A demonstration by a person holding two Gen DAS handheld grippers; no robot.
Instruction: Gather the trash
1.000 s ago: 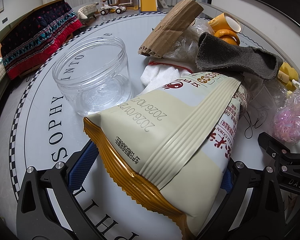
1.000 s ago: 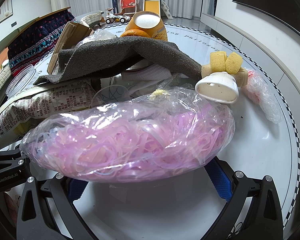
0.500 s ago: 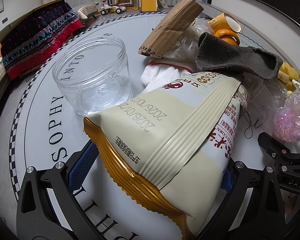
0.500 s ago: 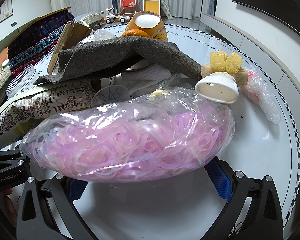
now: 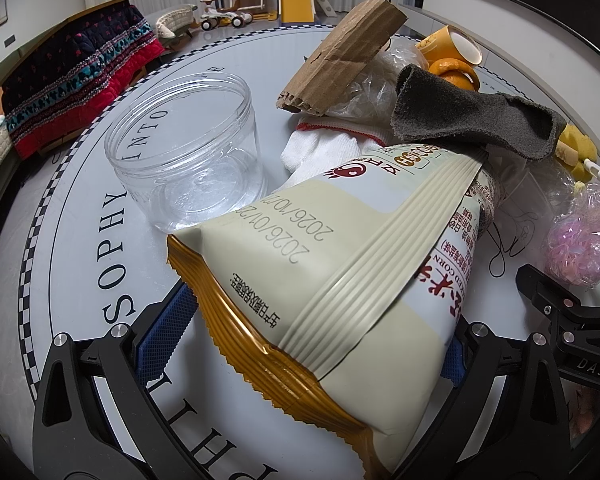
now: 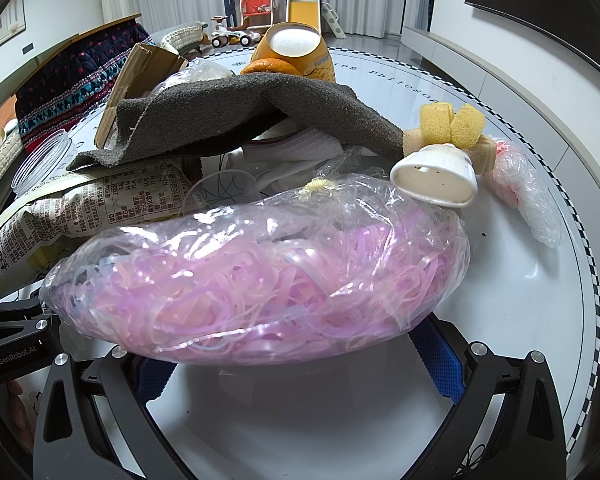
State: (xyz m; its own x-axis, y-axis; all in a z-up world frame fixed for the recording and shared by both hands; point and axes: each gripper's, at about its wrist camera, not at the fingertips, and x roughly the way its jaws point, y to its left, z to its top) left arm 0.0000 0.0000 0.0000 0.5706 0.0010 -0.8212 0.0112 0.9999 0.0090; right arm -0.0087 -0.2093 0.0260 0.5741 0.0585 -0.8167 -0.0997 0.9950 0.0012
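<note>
A cream and gold snack bag (image 5: 340, 264) lies on the round white table (image 5: 80, 240), its sealed end between the wide-spread fingers of my left gripper (image 5: 316, 320), which is open. A clear bag of pink plastic strips (image 6: 260, 280) lies across the spread fingers of my right gripper (image 6: 292, 352), also open. Behind both sits a heap: a grey foam sheet (image 6: 236, 112), a corrugated cardboard piece (image 5: 340, 56), a white cloth (image 5: 324, 148), an orange paper cup (image 6: 296, 48) with orange peel (image 5: 452, 72), and crumpled clear plastic (image 5: 364, 88). The snack bag hides my left gripper's right fingertip.
An empty clear plastic jar (image 5: 184, 148) stands left of the heap. A white cup-shaped piece (image 6: 436, 176) with yellow sponge (image 6: 452, 124) and a small wrapped pink bundle (image 6: 524, 188) lie to the right. A dark quilt (image 5: 76, 84) and toys sit beyond the table's edge.
</note>
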